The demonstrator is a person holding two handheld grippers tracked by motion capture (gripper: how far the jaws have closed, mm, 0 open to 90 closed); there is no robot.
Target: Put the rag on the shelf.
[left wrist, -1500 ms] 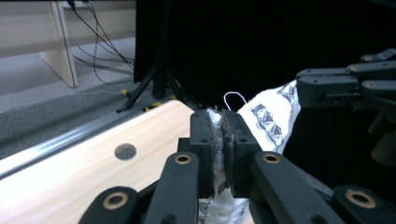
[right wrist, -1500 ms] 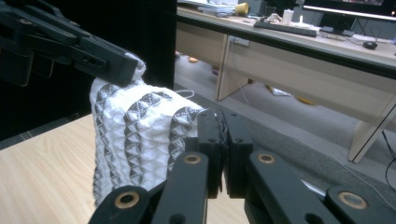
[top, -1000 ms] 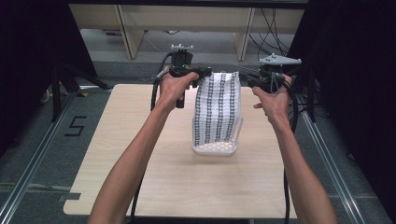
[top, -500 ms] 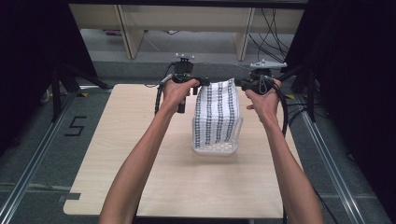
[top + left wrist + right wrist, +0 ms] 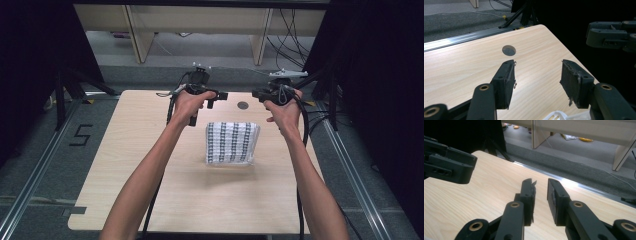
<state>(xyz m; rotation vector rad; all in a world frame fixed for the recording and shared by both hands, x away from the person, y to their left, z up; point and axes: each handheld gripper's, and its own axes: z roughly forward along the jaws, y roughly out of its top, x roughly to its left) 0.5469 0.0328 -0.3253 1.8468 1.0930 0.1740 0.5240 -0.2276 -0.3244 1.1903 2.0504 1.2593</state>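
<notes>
A folded black-and-white checked cloth (image 5: 232,143) lies flat on the wooden table (image 5: 145,165), right of its middle. Just beyond the cloth's far edge my left gripper (image 5: 223,95) and right gripper (image 5: 256,93) hang above the table with their tips facing each other. My left gripper (image 5: 537,72) is open wide, its jaws have just been opening and nothing is between them; a white corner of the cloth (image 5: 556,115) shows below. My right gripper (image 5: 541,185) is open by a narrow gap, has also just been opening, and holds nothing.
A round hole (image 5: 243,105) sits in the tabletop between the grippers and the far edge. Metal rails (image 5: 35,175) run along both sides of the table. Wooden shelf legs (image 5: 136,35) and cables stand beyond it, and black curtains hang at left and right.
Both grippers held the cloth up by its top corners; they came down and let go. The cloth now lies folded flat on the table and both pairs of jaws stand apart.
</notes>
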